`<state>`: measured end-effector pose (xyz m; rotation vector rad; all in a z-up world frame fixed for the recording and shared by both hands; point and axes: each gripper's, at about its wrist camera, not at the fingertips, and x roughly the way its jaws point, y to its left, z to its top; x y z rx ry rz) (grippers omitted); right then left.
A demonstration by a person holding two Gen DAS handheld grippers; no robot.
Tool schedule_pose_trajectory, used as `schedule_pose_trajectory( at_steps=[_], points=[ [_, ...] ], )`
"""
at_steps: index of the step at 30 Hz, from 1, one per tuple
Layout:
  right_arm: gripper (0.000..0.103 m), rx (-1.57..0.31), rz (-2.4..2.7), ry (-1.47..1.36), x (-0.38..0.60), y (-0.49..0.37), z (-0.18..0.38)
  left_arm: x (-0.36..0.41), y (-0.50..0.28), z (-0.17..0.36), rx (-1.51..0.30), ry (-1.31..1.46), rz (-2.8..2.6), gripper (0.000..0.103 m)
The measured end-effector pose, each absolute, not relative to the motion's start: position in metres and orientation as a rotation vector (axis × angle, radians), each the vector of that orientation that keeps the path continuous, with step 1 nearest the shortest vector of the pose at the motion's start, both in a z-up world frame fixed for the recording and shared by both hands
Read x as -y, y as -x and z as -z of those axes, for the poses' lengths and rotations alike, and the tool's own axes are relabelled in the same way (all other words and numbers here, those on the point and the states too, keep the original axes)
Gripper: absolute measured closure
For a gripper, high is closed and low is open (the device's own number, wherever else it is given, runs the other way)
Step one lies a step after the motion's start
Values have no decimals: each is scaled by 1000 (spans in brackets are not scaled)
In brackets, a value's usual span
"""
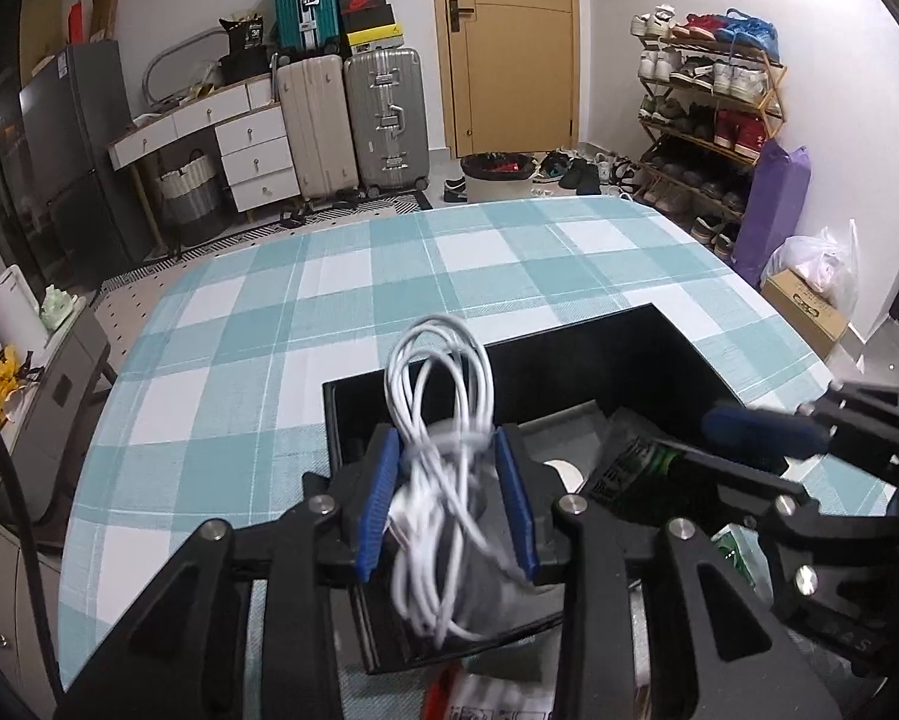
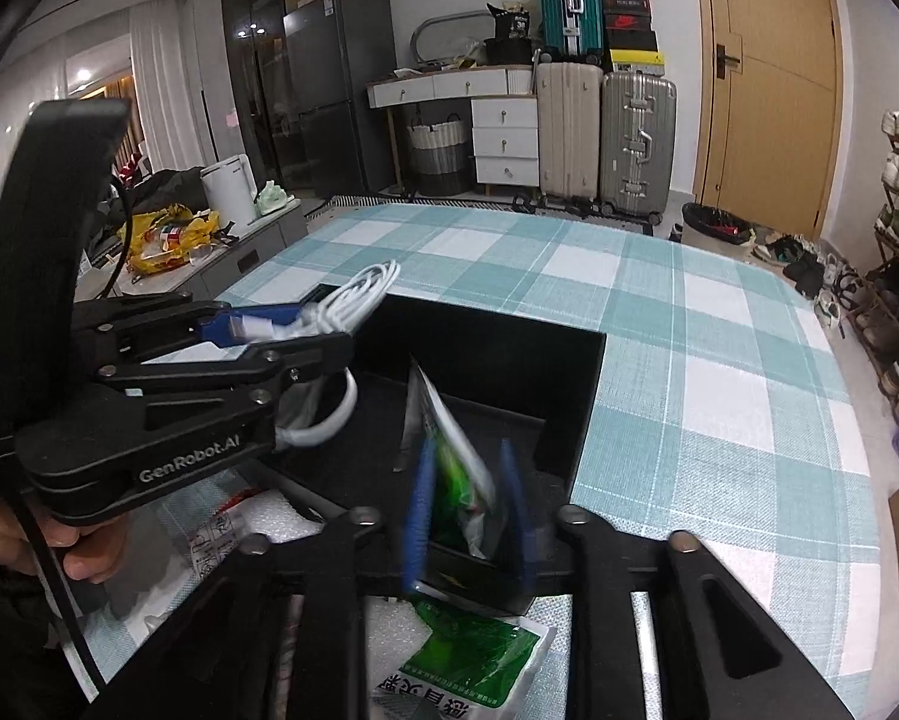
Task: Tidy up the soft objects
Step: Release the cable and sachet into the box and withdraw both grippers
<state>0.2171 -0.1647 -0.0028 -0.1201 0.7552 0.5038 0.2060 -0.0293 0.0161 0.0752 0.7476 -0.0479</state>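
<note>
A table (image 1: 341,276) with a blue and white checked cloth fills the middle of both views. On it sits a black box (image 1: 569,348) with tall walls and an open top.

In the left wrist view, the left gripper (image 1: 458,504) is at the bottom middle of the frame, right over the near left corner of the box. A bundle of white cable (image 1: 443,420) sits between its two blue pads. The jaws are partly open, and the pads stand close on each side of the cable. The picture is blurry there, so I cannot tell if the pads press on it. Loops of cable stick up above the pads and hang down below them.

In the right wrist view, the right gripper (image 2: 470,510) is at the bottom middle, over the near edge of the box. A green and white packet (image 2: 458,462) stands tilted between its blue pads, with its lower end inside the box. The jaws are partly open here too, and the packet looks loose between them.

Another green packet (image 2: 473,654) lies flat on the table at the bottom of that view. A hand (image 2: 59,540) at the lower left holds the left gripper.
</note>
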Motion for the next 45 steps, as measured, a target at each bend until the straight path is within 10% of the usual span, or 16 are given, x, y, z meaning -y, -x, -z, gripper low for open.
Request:
schedule_pose_trajectory(
  at_steps=[9, 45],
  points=[
    [2, -638, -466, 70, 182, -184, -21, 26, -172, -33, -695, -87, 8, 10],
    [1, -730, -450, -3, 186, -79, -2, -6, -72, -7, -781, -66, -147, 0]
  ],
)
